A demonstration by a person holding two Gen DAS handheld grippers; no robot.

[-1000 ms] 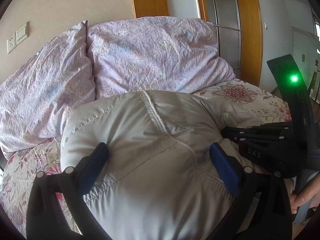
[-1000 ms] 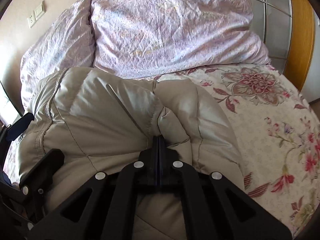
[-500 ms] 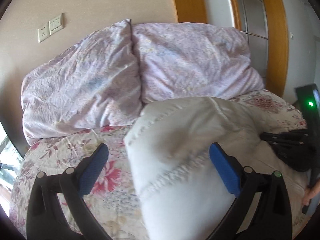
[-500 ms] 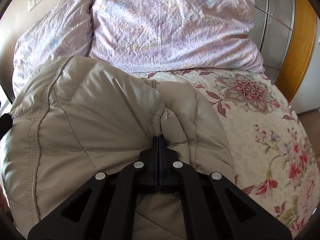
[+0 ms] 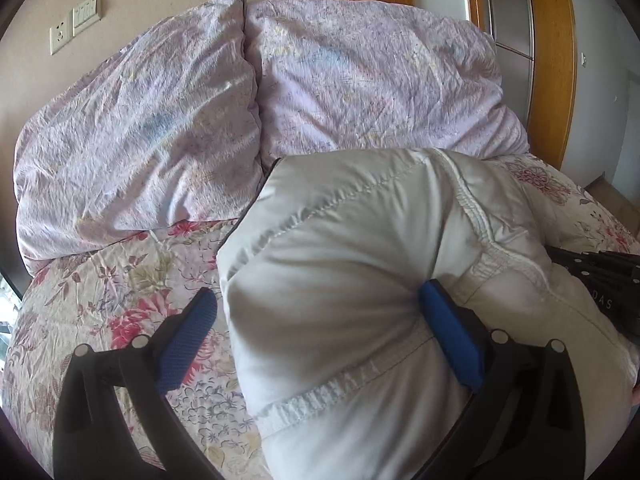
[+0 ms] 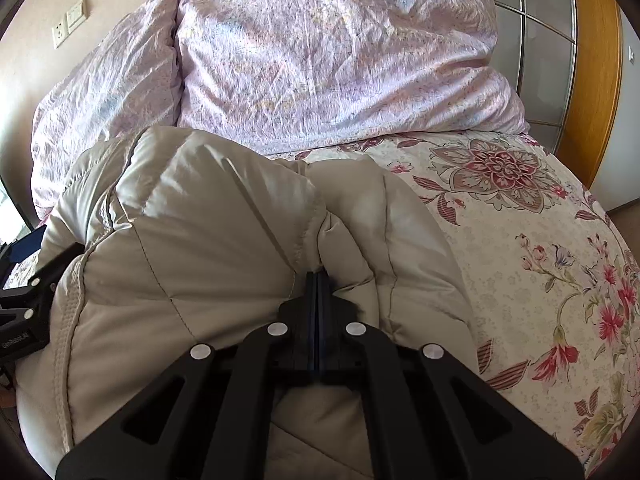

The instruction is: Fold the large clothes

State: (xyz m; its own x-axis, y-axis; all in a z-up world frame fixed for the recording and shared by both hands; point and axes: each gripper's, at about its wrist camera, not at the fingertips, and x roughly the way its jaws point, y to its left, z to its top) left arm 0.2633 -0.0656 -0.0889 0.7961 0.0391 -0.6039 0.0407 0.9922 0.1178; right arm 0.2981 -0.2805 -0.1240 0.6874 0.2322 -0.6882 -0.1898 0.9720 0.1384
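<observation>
A puffy pale beige quilted jacket [image 5: 360,280] lies bunched on the floral bed. My left gripper [image 5: 316,332] is open, its blue pads wide apart; the right pad [image 5: 448,340] presses into the jacket's left end and the left pad [image 5: 184,340] hangs over the bedspread. In the right wrist view the jacket [image 6: 200,260] fills the near left. My right gripper [image 6: 318,280] is shut on a fold of the jacket, fabric puckering at its tips. The right gripper's black body shows at the left wrist view's right edge [image 5: 600,276].
Two large wrinkled lilac pillows [image 5: 140,132] [image 5: 372,80] lean against the wall at the bed's head. The floral bedspread [image 6: 540,260] stretches to the right of the jacket. A wooden-framed glass door [image 6: 560,40] stands behind the bed on the right.
The left gripper swung left off the jacket, then came back right, so its right pad presses into the jacket again. The right gripper kept its pinch and shifted slightly.
</observation>
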